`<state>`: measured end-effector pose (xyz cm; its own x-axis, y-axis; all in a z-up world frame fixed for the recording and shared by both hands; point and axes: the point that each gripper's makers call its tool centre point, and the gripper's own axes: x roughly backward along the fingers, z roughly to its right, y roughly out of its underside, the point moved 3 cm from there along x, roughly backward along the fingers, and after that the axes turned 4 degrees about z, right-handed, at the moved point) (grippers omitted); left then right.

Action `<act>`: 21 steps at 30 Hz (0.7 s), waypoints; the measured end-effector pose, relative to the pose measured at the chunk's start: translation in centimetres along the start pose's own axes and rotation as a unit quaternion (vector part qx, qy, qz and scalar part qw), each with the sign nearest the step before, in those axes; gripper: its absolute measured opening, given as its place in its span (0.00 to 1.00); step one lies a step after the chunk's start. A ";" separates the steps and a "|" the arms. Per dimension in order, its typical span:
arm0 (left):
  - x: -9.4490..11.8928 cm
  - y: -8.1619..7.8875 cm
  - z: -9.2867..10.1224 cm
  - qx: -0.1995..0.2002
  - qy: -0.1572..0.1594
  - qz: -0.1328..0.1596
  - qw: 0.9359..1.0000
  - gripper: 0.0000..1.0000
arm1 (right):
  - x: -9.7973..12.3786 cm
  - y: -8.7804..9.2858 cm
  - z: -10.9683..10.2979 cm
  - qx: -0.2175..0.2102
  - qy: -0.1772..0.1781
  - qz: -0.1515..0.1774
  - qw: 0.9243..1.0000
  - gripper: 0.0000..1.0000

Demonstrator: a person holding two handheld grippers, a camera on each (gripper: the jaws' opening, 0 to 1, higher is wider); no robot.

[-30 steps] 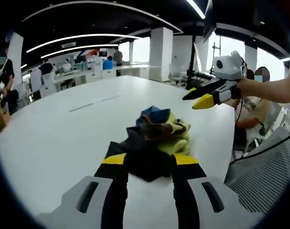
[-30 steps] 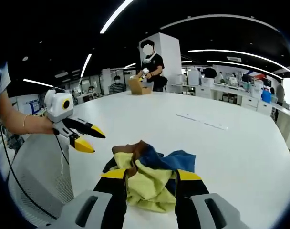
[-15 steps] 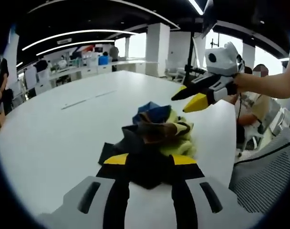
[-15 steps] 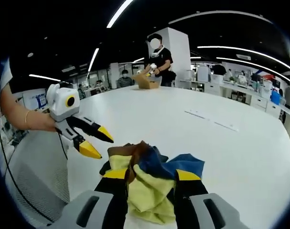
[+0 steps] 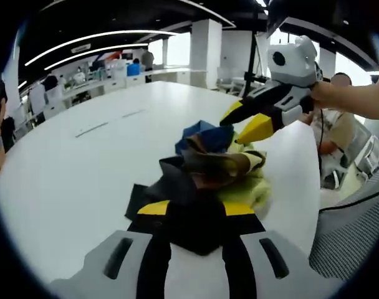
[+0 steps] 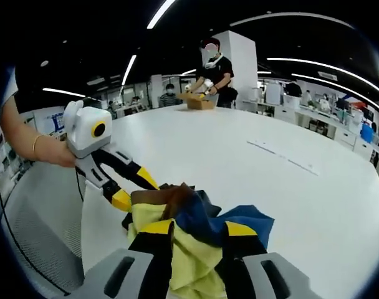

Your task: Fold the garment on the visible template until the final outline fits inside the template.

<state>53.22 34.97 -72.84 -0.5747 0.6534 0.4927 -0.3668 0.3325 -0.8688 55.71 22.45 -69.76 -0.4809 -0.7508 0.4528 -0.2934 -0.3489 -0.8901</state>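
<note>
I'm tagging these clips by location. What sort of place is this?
Probably an open-plan office or lab: a large white table under long ceiling light strips, rows of desks along the far side, and a person working at a cardboard box.

Left hand-held gripper [image 5: 196, 212]: two black jaws with yellow tip bands, rising from pale grey housings, each housing with a dark oval slot. Right hand-held gripper [image 6: 197, 232]: same build, black jaws, yellow bands, grey housings with dark slots. Seen from the side in the other view, each hand-held gripper has a white boxy body, black tapered jaws and yellow pointed tips. A thin bracelet [image 6: 35, 144] on the wrist behind the white body. A thin black cable [image 6: 81, 187] drops below the white body.
</note>
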 end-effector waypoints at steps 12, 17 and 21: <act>-1.8 0.5 -0.6 -0.006 -0.003 -0.026 1.000 0.14 | -0.8 0.2 -0.1 0.021 -0.008 -0.010 1.000 0.14; -1.8 0.5 -1.0 0.001 -0.012 -0.026 1.000 0.05 | -0.9 0.6 -0.1 0.038 -0.009 -0.023 0.999 0.08; -1.4 0.2 -1.4 0.016 -0.020 -0.016 1.000 0.00 | -0.8 0.6 0.0 0.043 -0.005 -0.023 0.999 0.00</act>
<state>54.97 35.05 -73.77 -0.5917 0.6143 0.5221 -0.4081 0.3303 -0.8511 55.91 22.79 -70.65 -0.4595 -0.7384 0.4936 -0.2433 -0.4298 -0.8695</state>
